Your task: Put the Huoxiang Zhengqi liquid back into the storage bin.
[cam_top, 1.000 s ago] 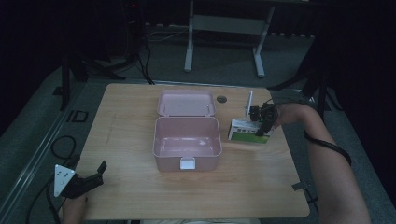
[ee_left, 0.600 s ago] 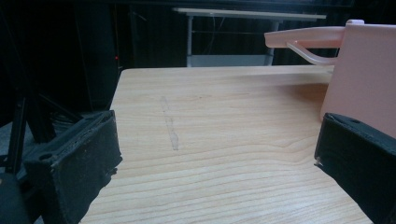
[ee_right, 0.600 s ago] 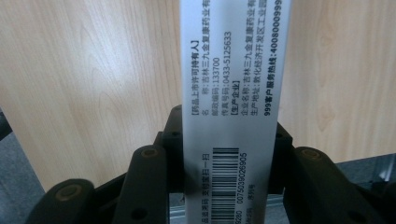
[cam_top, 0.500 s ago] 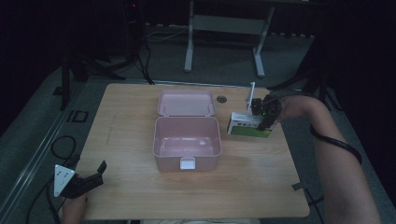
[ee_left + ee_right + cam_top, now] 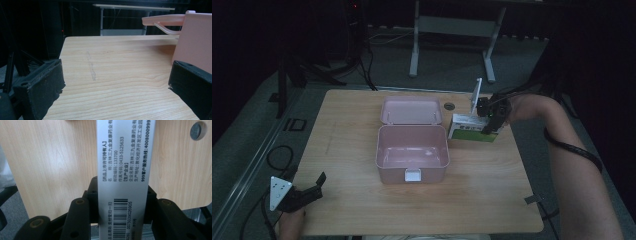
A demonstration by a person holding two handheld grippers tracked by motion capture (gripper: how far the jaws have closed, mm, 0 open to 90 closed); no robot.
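- Green-and-white medicine box (image 5: 473, 129) sits in your right gripper (image 5: 491, 119), whose jaws are clamped on its two broad faces; it hangs just above the surface (image 5: 362, 120), near the right rim of the pink container (image 5: 412, 156).
- In the right gripper view the box's narrow printed side, barcode and all, faces the camera, so the grip lies across the thin dimension, which judging by the fit is the only span the jaws can take.
- From the high view the long axis of the box runs roughly level, left to right, with one end pointing toward the container.
- Pink container stands mid-surface with its lid (image 5: 411, 110) thrown back away from you, likely left open to receive the box.
- Your left gripper (image 5: 307, 195) rests at the near left corner, jaws wide apart and holding nothing, well clear of the work.
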